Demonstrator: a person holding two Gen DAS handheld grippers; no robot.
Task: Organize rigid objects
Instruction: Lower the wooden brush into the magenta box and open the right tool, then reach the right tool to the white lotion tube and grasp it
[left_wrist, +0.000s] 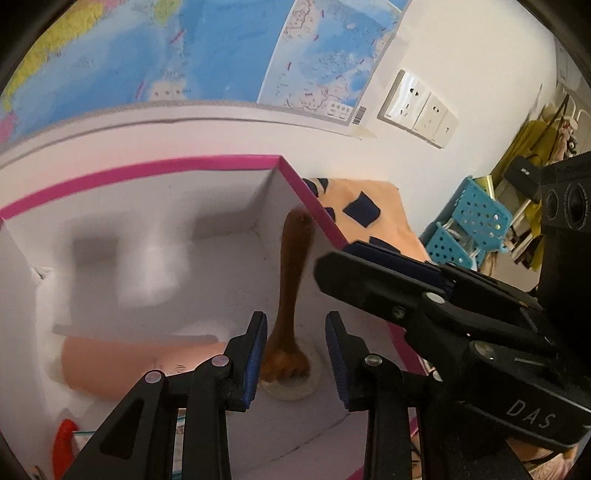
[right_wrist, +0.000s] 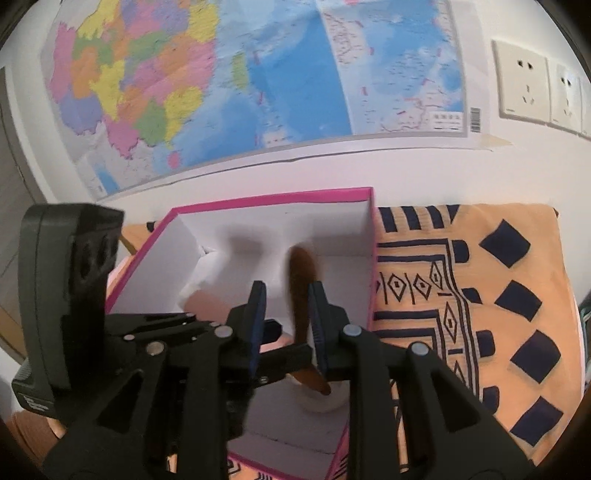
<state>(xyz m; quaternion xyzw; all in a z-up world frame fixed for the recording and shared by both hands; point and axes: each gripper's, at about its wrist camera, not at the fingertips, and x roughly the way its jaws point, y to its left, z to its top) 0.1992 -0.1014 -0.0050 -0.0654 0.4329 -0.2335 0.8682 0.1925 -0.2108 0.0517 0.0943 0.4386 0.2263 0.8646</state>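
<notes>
Both our jaws over the pink-rimmed white cardboard box (right_wrist: 255, 201)

The brown long-handled wooden spoon (left_wrist: 291, 280) lies inside the box along its right wall, bowl in a small white dish (left_wrist: 291, 387), long axis running away from us. Our left gripper (left_wrist: 295, 363) stands slightly parted and empty just above that bowl, nearer it. Our right gripper (right_wrist: 288, 328) straddles the handle, whether pressing we cannot tell. Open room lies leftward.

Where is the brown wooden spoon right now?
In both views, the wooden spoon stands inside the pink-rimmed box, near its right wall, head in a white dish.
</notes>
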